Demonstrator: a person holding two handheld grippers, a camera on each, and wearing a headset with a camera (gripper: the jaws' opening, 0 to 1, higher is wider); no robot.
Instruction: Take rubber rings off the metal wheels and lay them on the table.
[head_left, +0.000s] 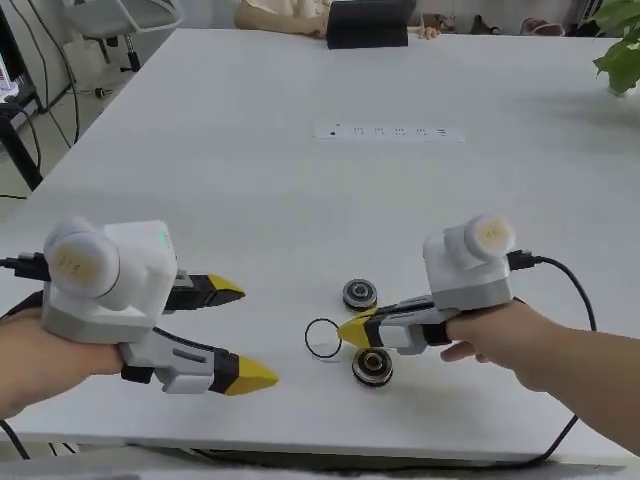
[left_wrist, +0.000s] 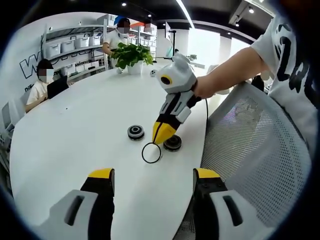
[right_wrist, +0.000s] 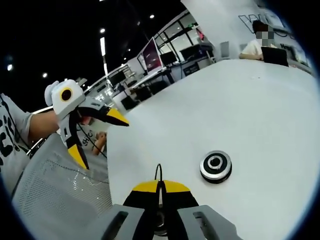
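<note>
Rubber ring (head_left: 307, 338) is pinched in the closed fingers of the right gripper (head_left: 345, 330) beside two metal wheels (head_left: 360, 294); the fingers of the left gripper (head_left: 255, 333) are open and empty.

Large dark letters ran along the far wall (left_wrist: 31, 64) at the left in the left gripper view. Only a "W" and what looked like an "O" could be read, and shelves (left_wrist: 70, 47) hid the rest. In the right gripper view the same "W" showed on that wall at the far right. A shirt (left_wrist: 295, 65) at the near right carried bold dark characters, cut off and unreadable. The marks on the socket strip (head_left: 388, 132) far across the table were too small to read.
</note>
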